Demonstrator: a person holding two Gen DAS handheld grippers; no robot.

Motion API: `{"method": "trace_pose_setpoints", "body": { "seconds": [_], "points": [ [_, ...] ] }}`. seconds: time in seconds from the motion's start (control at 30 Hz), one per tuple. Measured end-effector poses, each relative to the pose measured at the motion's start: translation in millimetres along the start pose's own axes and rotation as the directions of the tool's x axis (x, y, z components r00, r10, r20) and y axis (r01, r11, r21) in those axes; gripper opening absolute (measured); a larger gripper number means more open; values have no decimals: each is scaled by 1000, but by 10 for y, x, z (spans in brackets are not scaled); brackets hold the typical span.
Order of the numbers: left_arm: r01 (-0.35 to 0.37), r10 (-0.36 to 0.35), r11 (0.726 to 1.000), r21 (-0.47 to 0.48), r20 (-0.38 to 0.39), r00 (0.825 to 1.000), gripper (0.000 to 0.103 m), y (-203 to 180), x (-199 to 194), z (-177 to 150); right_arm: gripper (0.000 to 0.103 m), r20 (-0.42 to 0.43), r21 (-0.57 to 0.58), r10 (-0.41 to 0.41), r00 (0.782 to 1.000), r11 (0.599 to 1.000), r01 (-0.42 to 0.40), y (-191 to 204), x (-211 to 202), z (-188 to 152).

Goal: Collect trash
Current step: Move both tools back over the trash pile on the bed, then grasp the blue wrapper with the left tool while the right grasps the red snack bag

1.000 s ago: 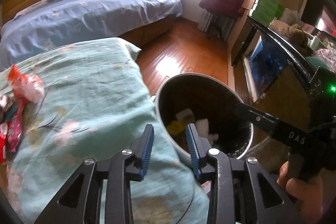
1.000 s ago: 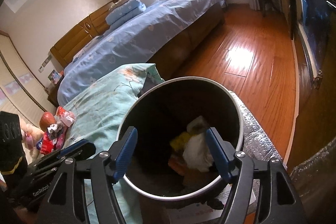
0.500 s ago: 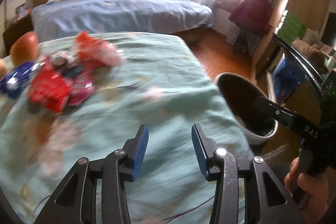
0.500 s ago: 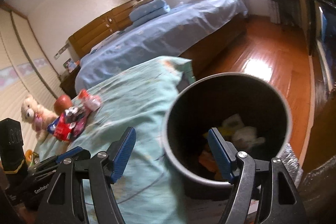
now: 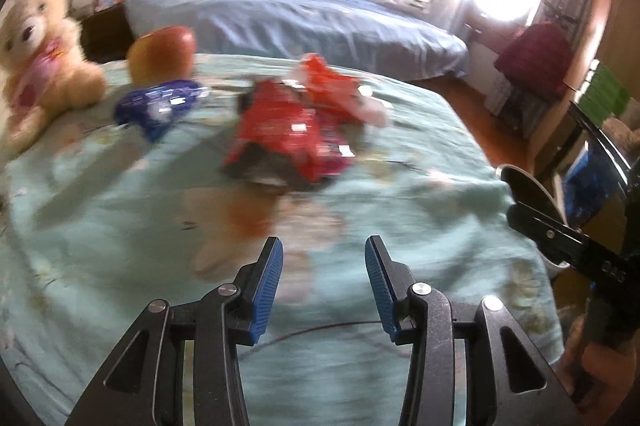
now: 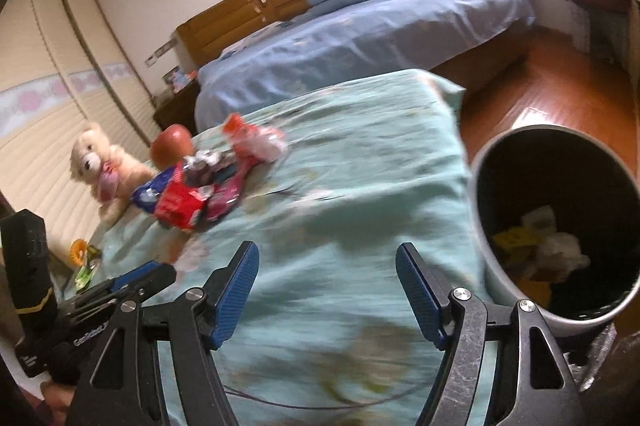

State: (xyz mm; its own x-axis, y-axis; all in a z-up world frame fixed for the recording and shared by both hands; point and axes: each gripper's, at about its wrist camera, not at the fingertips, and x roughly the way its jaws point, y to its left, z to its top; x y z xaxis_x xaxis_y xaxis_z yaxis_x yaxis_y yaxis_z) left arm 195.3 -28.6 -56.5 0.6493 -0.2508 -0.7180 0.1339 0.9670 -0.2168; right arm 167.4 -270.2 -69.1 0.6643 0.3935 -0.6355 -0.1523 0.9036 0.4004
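Left wrist view is way different from a second ago: back then it looked straight into the round dark trash bin with the pale rim (image 5: 532,186), now that bin is just a sliver at the right edge and the teal floral bedspread (image 5: 120,226) fills the picture. Going left to right on it: a cream teddy bear in a pink top (image 5: 40,62), a red-orange apple (image 5: 162,54), a crumpled blue wrapper (image 5: 160,104), then the pile of red snack wrappers (image 5: 296,130) in the middle, all a bit blurry. The left gripper (image 5: 323,286) hangs over bare bedspread short of the pile, jaws partly apart with nothing between them; they've just been opening a little.

Right wrist view shifted the same way, the bin (image 6: 480,194) slid from dead centre over to the right, with crumpled white and yellow trash (image 6: 540,246) still inside. The right gripper (image 6: 328,290) has its jaws spread wide and empty over the bedspread, well apart from the wrappers.

Writing: white letters that look like "DAS" on the right gripper's arm in the left view. Wrapper print is too smeared to read.
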Motion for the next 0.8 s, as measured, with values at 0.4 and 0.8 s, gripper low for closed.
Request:
{"method": "trace_pose_setpoints", "body": {
  "seconds": [0.4,0.8],
  "points": [
    [-85,86,992,-96,7,996,44,653,-142,66,72,-74,-88,73,995,993,-79,723,349,-93],
    [-104,107,987,-126,13,994,52,992,-3,288,70,-101,-159,75,992,983,-90,1141,665,-79]
  ]
}}
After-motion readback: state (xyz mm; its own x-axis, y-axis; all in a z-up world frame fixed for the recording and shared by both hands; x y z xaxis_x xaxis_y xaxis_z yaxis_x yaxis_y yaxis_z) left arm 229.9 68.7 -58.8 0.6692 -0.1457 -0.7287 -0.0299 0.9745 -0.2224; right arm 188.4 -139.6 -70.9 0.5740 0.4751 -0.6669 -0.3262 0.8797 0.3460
